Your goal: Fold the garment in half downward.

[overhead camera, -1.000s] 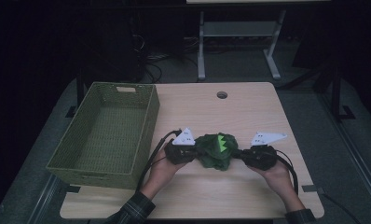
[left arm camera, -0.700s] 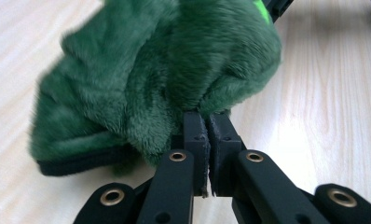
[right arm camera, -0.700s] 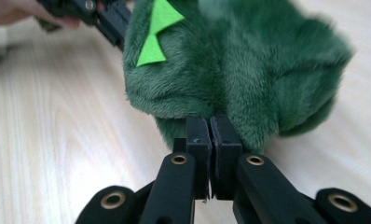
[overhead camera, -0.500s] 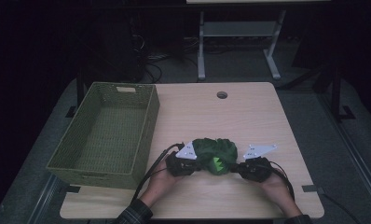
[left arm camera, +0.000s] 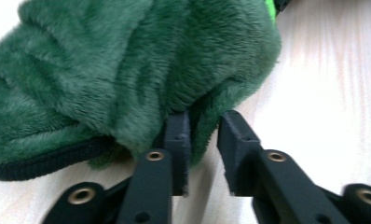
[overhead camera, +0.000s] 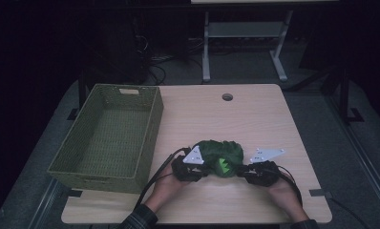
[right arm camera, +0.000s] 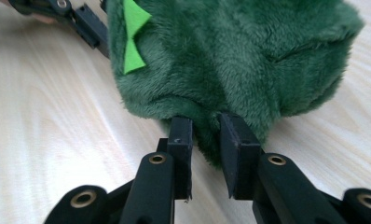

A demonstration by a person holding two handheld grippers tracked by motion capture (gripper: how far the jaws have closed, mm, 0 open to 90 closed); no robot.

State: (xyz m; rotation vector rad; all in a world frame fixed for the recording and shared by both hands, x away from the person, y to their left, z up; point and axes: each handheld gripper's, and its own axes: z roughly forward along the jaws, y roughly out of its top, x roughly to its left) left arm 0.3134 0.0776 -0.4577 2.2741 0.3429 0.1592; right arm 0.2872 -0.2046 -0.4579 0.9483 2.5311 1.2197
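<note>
A dim lab or test room: 1 bare wooden table [overhead camera: 255, 119] with a cable hole [overhead camera: 227, 97], loose cables [overhead camera: 154, 71] and a metal stand [overhead camera: 240, 43] on the floor beyond it.

A green plush garment [left arm camera: 127, 70], thick-piled with a ribbed knit hem, is lying on a pale wood-grain worktop [overhead camera: 255, 119]. A woven green basket [overhead camera: 107, 138] is sitting alongside, looking matt.

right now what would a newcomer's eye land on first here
First, the fuzzy green plush garment bunched up on the near part of the wooden table, with a bright green felt spike on it. The left gripper and right gripper flank it from either side; their jaws have just been opening, with folds of plush between them. Next, the green woven basket standing to the left.
</note>
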